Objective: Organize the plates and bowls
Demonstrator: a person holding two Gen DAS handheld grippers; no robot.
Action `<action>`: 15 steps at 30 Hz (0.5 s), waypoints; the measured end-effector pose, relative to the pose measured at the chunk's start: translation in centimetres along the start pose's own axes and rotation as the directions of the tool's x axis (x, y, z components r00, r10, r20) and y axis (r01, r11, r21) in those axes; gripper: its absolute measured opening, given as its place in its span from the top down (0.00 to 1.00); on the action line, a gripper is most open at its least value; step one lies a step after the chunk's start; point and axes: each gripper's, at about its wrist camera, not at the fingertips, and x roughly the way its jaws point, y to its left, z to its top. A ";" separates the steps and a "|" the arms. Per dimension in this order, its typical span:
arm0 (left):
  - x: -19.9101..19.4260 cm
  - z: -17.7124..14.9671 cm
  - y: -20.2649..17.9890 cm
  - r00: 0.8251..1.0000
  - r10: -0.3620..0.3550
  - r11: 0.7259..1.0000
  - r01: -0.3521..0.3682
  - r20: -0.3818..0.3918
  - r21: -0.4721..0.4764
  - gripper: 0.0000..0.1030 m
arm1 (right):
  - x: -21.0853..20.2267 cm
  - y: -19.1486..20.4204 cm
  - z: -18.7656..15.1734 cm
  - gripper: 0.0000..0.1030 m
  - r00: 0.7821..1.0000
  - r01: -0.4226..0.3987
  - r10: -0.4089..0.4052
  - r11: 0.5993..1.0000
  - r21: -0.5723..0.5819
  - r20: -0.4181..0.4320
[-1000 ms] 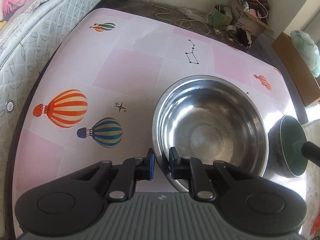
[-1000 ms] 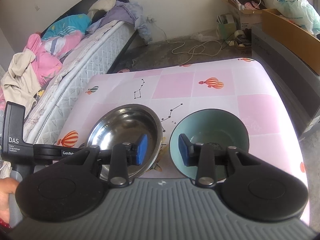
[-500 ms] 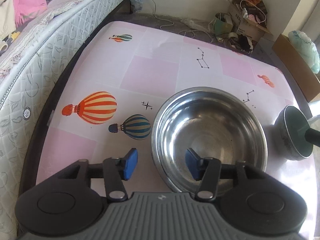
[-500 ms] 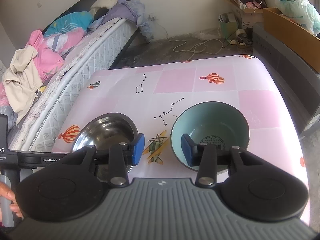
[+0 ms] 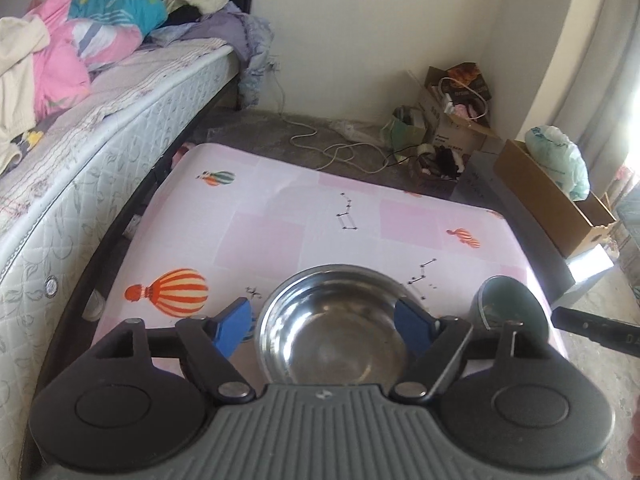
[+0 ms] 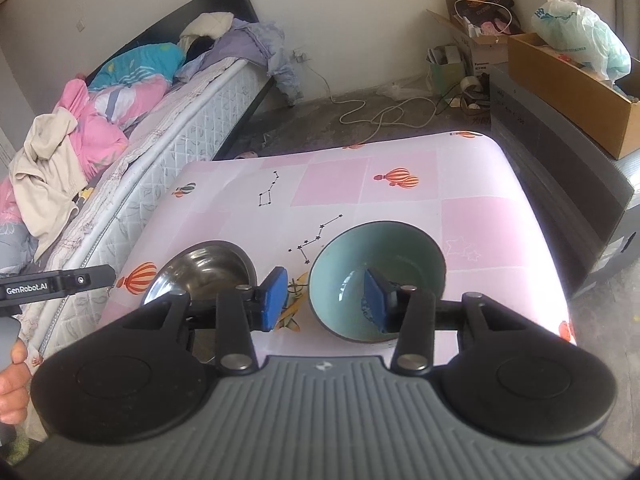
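Since the earlier frames the left gripper has let go of the steel bowl: a second back its blue pads were pinched on the near rim, and its jaws have just been opening, so that they now stand wide, one pad to each side of the bowl and clear of it. That view has also tipped up and back, taking in the bed and the far wall. Seen between those pads, the steel bowl rests upright on the table close to its near edge, roughly midway along it.

To its right, apart from it, the teal bowl also stands upright near the near edge, toward the table's right side. The right gripper has edged its jaws a little wider; they are partly open. Its right pad shows in front of the teal bowl's inside and its left pad hangs outside the bowl's left wall, so the wall lies between them; neither pad can be seen pressing on it.

A pink cloth printed with balloons and star lines covers the table. In the right wrist view, a hand at the left edge holds the handle of the left gripper. A bed piled with bedding runs along the table's left side. Cardboard boxes and a white cable sit on the floor beyond the far edge.
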 end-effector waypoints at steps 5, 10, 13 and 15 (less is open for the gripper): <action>0.7 0.5 -4.5 0.997 -0.071 0.994 0.071 -0.008 0.081 0.18 | -1.1 -2.5 0.3 0.59 1.000 0.025 -0.026 0.999 0.043 0.012; 3.4 0.6 -8.2 0.989 -0.132 0.986 0.138 -0.063 0.098 0.18 | -1.1 -5.1 0.5 0.59 1.000 0.020 -0.020 0.995 0.095 -0.005; 5.3 0.5 -9.6 0.982 -0.145 0.986 0.154 -0.118 0.070 0.21 | -0.3 -6.7 0.4 0.59 1.000 0.008 -0.004 0.989 0.148 -0.023; 6.5 0.4 -10.3 0.978 -0.141 0.987 0.150 -0.151 0.054 0.26 | 0.4 -7.4 0.2 0.59 0.999 -0.003 0.009 0.983 0.184 -0.034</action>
